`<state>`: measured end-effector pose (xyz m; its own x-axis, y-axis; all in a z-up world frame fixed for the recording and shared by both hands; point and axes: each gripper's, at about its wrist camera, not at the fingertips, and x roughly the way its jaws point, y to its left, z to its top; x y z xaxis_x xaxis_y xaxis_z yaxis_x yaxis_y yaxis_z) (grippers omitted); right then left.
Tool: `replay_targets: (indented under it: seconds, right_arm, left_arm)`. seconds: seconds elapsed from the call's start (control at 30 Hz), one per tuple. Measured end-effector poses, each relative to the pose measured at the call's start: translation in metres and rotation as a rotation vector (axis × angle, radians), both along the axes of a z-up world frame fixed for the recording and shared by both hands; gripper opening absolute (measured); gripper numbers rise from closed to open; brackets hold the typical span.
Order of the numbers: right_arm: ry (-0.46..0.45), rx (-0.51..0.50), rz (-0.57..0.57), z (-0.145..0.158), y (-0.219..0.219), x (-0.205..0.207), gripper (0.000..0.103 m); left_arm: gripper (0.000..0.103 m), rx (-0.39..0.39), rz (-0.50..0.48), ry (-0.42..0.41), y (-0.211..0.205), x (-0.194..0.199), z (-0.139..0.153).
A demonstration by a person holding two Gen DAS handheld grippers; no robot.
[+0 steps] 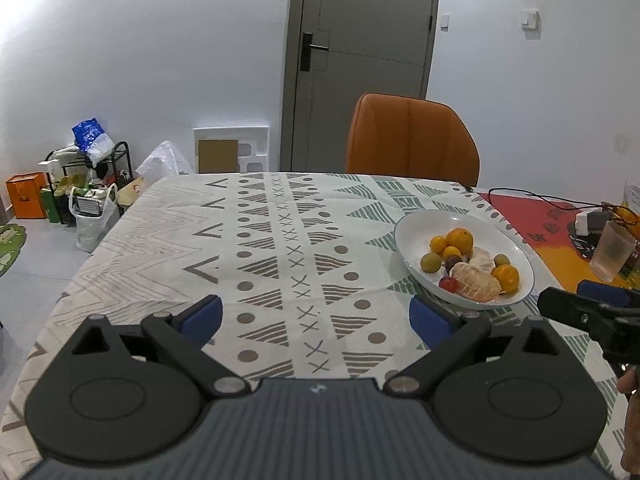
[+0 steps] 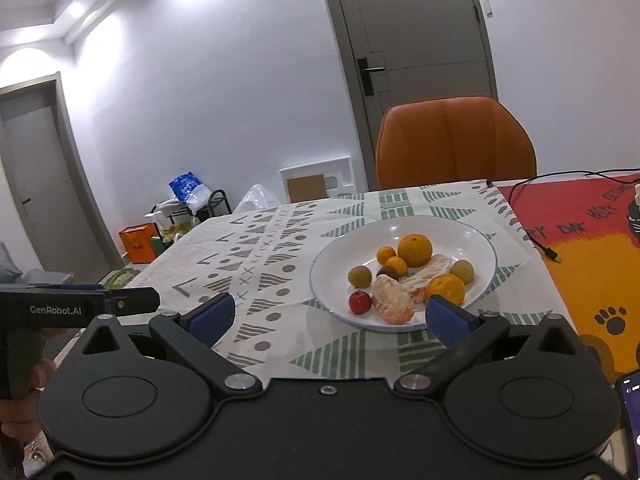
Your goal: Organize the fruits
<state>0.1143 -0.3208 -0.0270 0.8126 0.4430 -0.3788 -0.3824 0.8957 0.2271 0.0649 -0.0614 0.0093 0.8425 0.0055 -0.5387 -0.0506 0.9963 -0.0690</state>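
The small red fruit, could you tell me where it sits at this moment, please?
The small red fruit lies near the front left rim of the white plate in the right wrist view, touching the peeled citrus piece.

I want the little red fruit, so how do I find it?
Find the white plate on the patterned tablecloth, in front of the orange chair. The red fruit sits at the plate's near edge, beside the peeled citrus; it is the only red one.

Orange chair (image 1: 412,140) behind patterned tablecloth (image 1: 260,248); grey door (image 1: 360,60) beyond. Plastic cup (image 1: 611,252), black cable (image 2: 536,216) at right.
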Motion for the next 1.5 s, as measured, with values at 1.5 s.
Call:
replay_targets:
  seconds: [1.5]
  right_arm:
    - [-0.036, -0.005, 0.084, 0.026, 0.021, -0.074, 0.103]
  left_arm:
    - [0.100, 0.007, 0.013, -0.050, 0.034, -0.081, 0.021]
